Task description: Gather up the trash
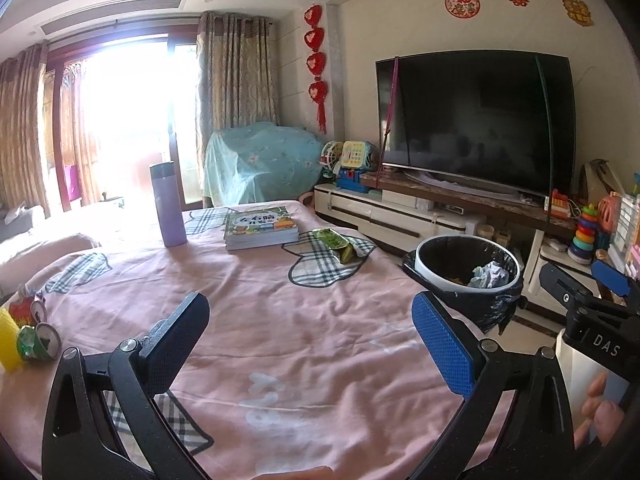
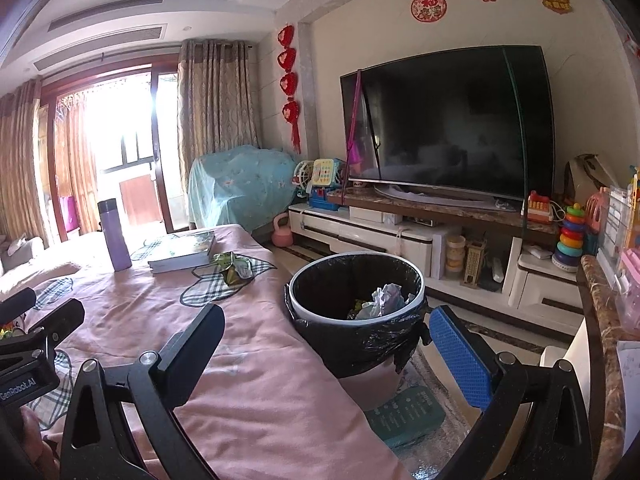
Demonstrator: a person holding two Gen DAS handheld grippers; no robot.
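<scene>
A white bin with a black liner (image 1: 466, 276) (image 2: 356, 300) stands beside the table's right edge, with crumpled paper inside. A green snack wrapper (image 1: 336, 245) (image 2: 234, 266) lies on the pink tablecloth (image 1: 260, 300) near the books. Crushed cans and a yellow item (image 1: 32, 336) lie at the table's left edge. My left gripper (image 1: 308, 336) is open and empty above the table's middle. My right gripper (image 2: 328, 344) is open and empty, in front of the bin over the table's right edge; it also shows in the left wrist view (image 1: 588, 300).
A purple flask (image 1: 168, 206) (image 2: 114, 236) and a stack of books (image 1: 260, 228) (image 2: 182, 252) stand on the far part of the table. A TV on a cabinet (image 1: 476, 120) (image 2: 448, 120) with toys is behind the bin. A green remote-like item (image 2: 404, 412) lies on the floor.
</scene>
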